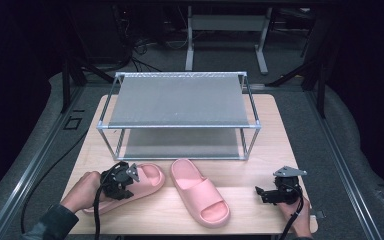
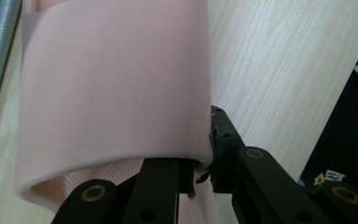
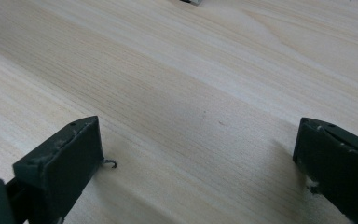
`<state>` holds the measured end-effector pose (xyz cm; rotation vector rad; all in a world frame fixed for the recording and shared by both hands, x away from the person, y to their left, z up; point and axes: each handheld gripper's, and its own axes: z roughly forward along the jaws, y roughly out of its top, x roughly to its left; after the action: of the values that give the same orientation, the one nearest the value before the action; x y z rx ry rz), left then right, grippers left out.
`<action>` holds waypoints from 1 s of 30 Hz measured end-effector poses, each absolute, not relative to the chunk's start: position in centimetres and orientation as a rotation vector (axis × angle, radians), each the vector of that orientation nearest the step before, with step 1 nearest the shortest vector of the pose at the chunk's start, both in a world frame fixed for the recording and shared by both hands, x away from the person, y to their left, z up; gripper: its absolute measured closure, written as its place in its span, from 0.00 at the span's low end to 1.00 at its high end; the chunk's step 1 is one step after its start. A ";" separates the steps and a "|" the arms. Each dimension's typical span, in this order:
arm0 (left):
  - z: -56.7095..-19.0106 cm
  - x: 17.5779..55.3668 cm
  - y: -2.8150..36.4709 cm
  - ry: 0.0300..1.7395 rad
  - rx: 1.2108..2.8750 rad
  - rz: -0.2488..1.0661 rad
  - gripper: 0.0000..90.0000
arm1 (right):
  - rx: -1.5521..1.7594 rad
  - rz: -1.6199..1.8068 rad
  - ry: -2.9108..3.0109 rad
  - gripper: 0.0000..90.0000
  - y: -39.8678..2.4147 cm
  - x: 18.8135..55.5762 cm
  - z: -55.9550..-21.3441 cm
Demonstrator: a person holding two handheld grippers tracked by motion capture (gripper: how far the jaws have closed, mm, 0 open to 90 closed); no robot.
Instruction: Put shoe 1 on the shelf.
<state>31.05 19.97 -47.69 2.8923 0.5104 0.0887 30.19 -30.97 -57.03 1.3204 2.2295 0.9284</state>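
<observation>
Pink foam slipper (image 1: 130, 186) at lower left of high view, on table (image 1: 260, 150); left gripper (image 1: 121, 181) clamped on strap edge (image 2: 116, 93); light, soft, compressible; strap is best hold; right gripper (image 1: 270, 192) open, empty.

1. The left gripper (image 1: 121, 181) is covering the middle of the left slipper (image 1: 147, 181).
2. In the left gripper view, that slipper's strap (image 2: 116, 93) is running off the top edge.
3. The rack's lower shelf (image 1: 180, 142) is lying partly hidden beneath the upper one.
</observation>
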 end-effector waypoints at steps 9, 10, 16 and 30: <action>-46.0 31.3 20.1 0.460 2.916 0.131 0.92 | 1.320 0.925 2.222 0.01 -30.9 30.2 -57.1; -45.8 31.4 20.1 0.455 2.918 0.132 0.92 | 1.320 0.926 2.222 0.01 -30.9 30.2 -57.1; -44.8 31.8 20.1 0.394 2.940 0.147 0.92 | 1.318 0.929 2.218 0.01 -30.9 30.2 -57.1; -41.3 32.8 19.7 0.145 2.946 0.195 0.92 | 1.318 0.930 2.218 0.01 -30.9 30.2 -57.1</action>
<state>32.81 19.70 -41.27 2.9464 0.1448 0.1949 30.20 -30.91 -57.09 1.3182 2.2183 0.9298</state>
